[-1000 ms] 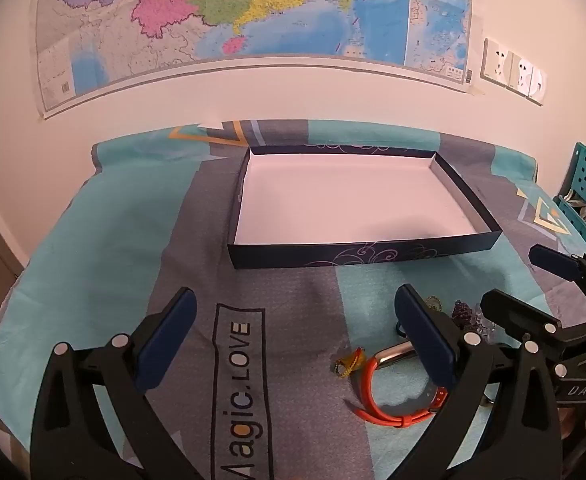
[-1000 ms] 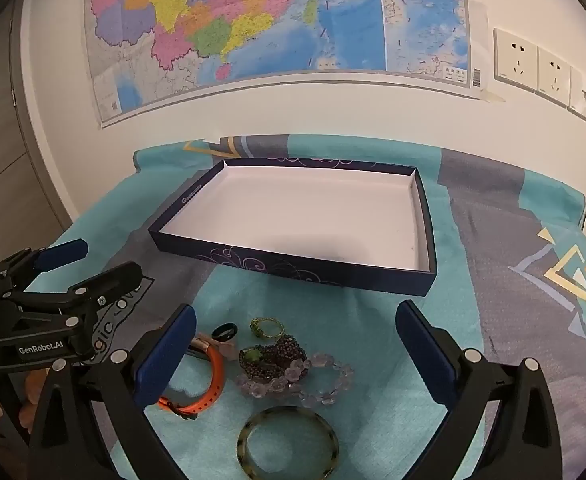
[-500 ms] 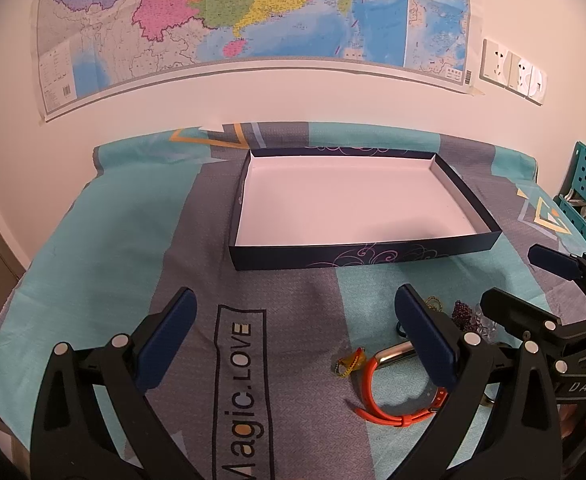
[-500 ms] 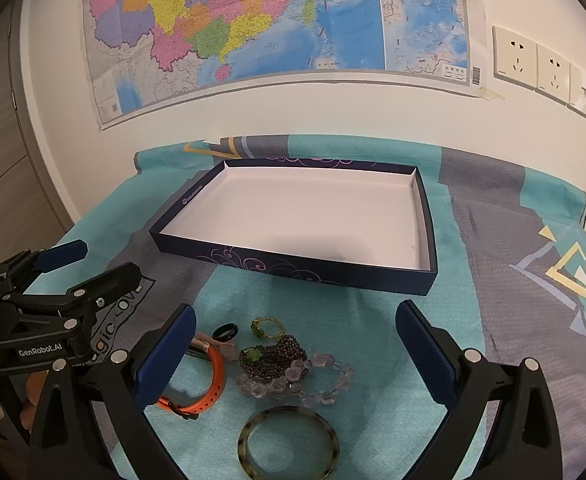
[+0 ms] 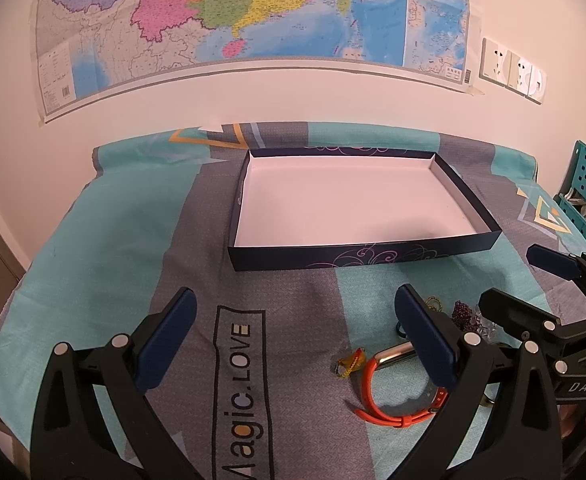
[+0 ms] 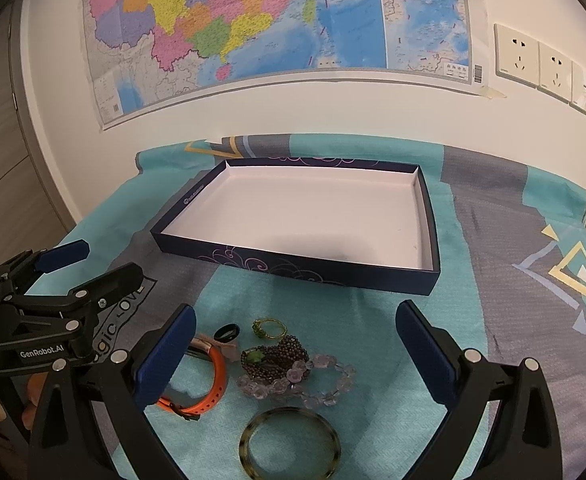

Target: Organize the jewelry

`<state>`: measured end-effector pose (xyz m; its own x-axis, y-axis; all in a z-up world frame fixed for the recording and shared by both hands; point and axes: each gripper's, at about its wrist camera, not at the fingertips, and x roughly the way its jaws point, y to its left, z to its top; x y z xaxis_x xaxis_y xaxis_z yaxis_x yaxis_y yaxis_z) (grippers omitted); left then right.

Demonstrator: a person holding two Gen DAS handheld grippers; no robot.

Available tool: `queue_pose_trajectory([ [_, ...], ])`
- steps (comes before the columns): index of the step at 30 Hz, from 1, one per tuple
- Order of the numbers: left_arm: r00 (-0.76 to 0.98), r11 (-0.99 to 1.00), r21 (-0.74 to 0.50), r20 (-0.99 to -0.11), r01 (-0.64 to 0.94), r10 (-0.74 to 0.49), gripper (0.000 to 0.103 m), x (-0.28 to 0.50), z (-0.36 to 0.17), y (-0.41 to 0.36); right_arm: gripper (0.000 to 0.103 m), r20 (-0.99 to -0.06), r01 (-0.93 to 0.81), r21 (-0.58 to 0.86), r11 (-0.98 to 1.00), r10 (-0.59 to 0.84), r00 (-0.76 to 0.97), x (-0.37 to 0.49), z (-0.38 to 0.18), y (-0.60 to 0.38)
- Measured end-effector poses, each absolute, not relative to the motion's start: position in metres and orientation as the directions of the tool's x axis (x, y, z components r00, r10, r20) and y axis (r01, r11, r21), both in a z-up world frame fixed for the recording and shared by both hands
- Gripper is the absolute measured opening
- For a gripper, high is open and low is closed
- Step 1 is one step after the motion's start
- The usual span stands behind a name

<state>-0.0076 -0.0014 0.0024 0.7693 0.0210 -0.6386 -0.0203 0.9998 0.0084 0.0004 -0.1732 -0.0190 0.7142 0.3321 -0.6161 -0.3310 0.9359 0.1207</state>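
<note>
Jewelry [image 6: 289,364] all in front of box [image 6: 305,272], none inside yet. Both grippers [image 5: 293,336] [image 6: 295,344] wide open, empty. Next, probably: lower over one piece, close gently.

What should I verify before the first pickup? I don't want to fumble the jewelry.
1. Right gripper jaws open: ok.
2. Left gripper jaws open, holding nothing: ok.
3. Box interior free for items: ok.
4. Mottled bangle lies apart from the other pieces: ok.
5. Clear bead bracelet separate from the purple bead cluster: not ok, they overlap.
6. Orange watch band fully visible: not ok, a jaw covers part.
</note>
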Motion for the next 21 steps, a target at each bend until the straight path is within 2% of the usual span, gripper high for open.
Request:
queue_pose_trajectory([
  [21,0.769,1.000,0.009,-0.639,-0.019,0.020,0.097,-0.0075,0.0028,-0.0020,0.097,-0.617,-0.328,0.126,0.936,0.333,0.713,0.0001,-0.0209,-0.1741],
])
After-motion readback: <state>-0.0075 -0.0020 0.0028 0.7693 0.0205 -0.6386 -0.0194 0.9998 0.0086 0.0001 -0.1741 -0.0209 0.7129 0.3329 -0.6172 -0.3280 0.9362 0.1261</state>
